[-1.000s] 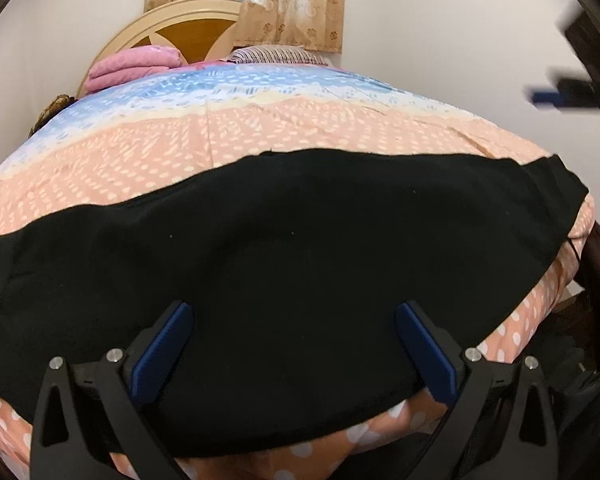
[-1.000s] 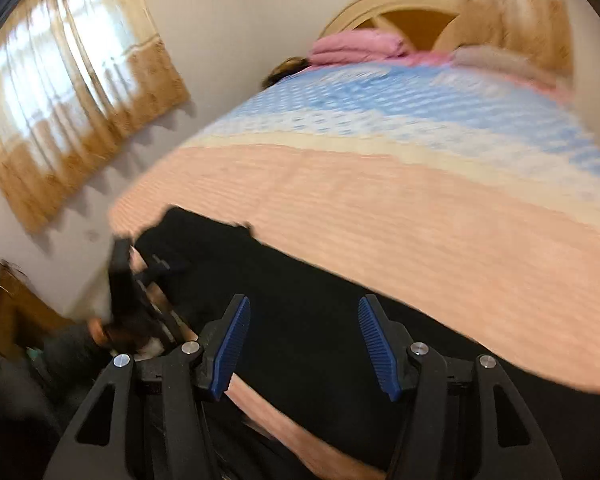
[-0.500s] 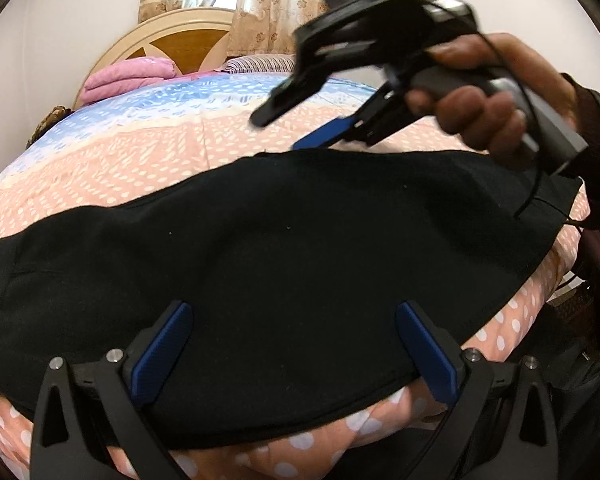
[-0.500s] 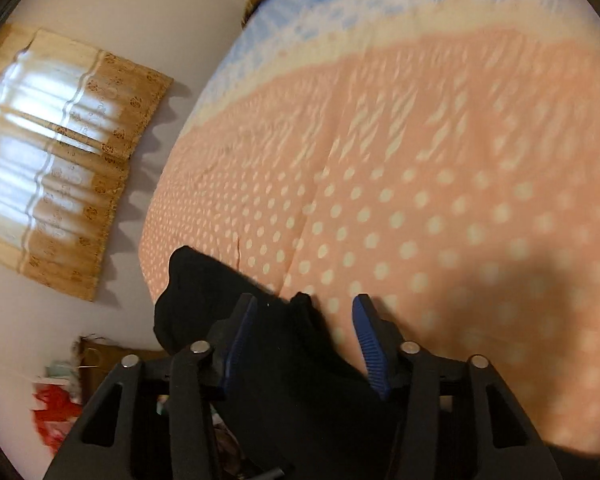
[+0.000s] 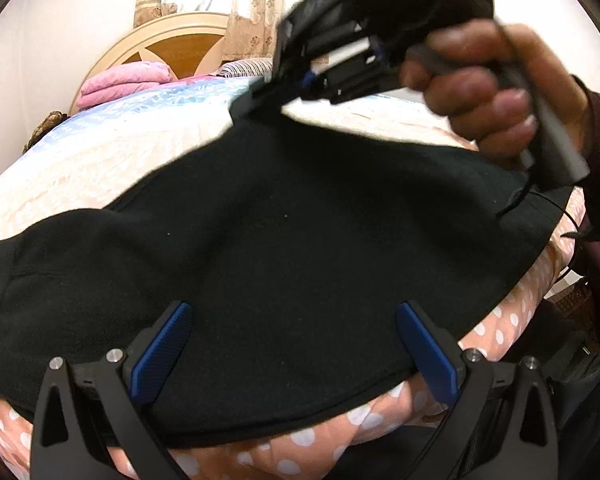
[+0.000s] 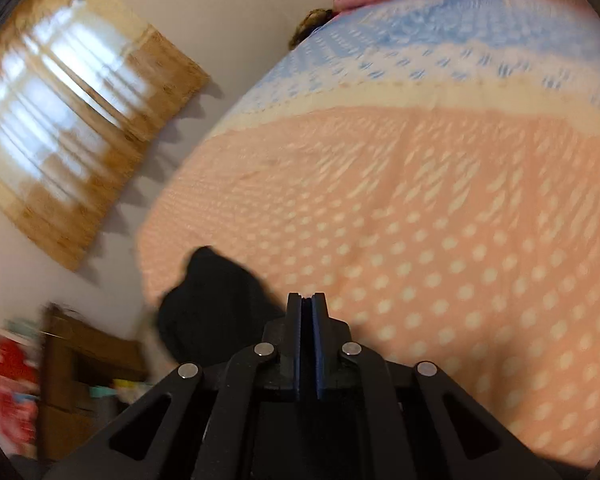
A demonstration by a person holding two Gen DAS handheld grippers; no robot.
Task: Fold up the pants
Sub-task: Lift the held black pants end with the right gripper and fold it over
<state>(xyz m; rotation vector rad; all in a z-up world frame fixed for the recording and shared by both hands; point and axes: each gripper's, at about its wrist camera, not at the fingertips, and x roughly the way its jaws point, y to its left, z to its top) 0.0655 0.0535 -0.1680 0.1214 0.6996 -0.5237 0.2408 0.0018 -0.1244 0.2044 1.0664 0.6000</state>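
Note:
Black pants point(image 5: 284, 248) lie spread across the near edge of the bed. My left gripper point(image 5: 292, 344) is open, its blue pads wide apart just above the pants' near hem, holding nothing. My right gripper point(image 5: 260, 100) appears in the left wrist view, held in a hand, pinching the far edge of the pants and lifting it into a peak. In the right wrist view the right gripper point(image 6: 307, 320) is shut, with black pants fabric point(image 6: 212, 304) bunched to its left; the pinched cloth itself is hidden between the pads.
The bed carries a peach polka-dot and blue bedspread point(image 6: 440, 208). Pink folded bedding point(image 5: 124, 82) lies by the rounded wooden headboard point(image 5: 180, 46). A curtained window point(image 6: 72, 120) is on the left wall, a wooden cabinet point(image 6: 80, 376) below it.
My right gripper came down onto the far edge of the pants, shut on it, and lifted the edge. My left gripper stayed open over the near hem.

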